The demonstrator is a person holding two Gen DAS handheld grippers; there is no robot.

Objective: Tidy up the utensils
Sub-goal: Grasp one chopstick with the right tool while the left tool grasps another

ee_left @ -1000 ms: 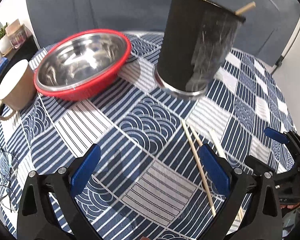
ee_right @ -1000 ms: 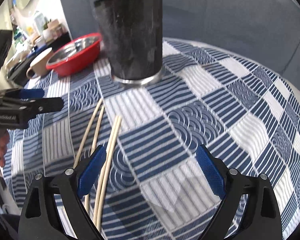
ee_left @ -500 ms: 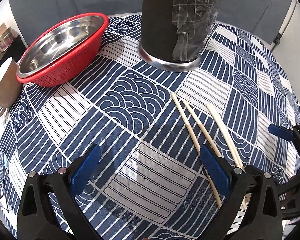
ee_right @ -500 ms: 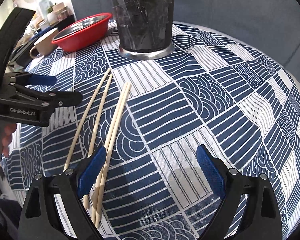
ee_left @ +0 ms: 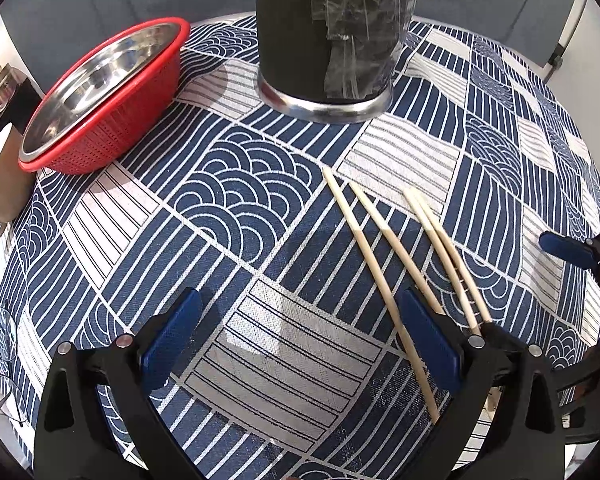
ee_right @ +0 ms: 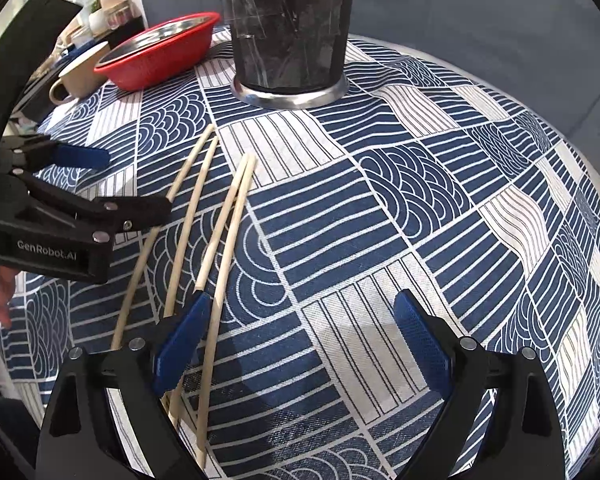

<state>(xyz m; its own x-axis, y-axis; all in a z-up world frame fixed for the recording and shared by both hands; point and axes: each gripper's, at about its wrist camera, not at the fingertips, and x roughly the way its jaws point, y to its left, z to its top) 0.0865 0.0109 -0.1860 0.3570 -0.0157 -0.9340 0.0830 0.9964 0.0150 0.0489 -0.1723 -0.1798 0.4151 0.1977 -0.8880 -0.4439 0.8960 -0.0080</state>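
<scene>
Several loose wooden chopsticks lie side by side on the blue-and-white patterned tablecloth; they also show in the right wrist view. A tall black utensil holder with a steel base stands behind them, also in the right wrist view. My left gripper is open and empty, low over the cloth, its right finger beside the chopsticks. My right gripper is open and empty, its left finger over the chopsticks' near ends. The left gripper shows at the left of the right wrist view.
A red colander holding a steel bowl sits back left, with a beige mug beside it. Glasses lie at the left table edge. A shelf with jars stands beyond the table.
Both grippers have dropped lower and moved forward toward the chopsticks and holder. The holder's top has left the view. Both grippers stay open.
</scene>
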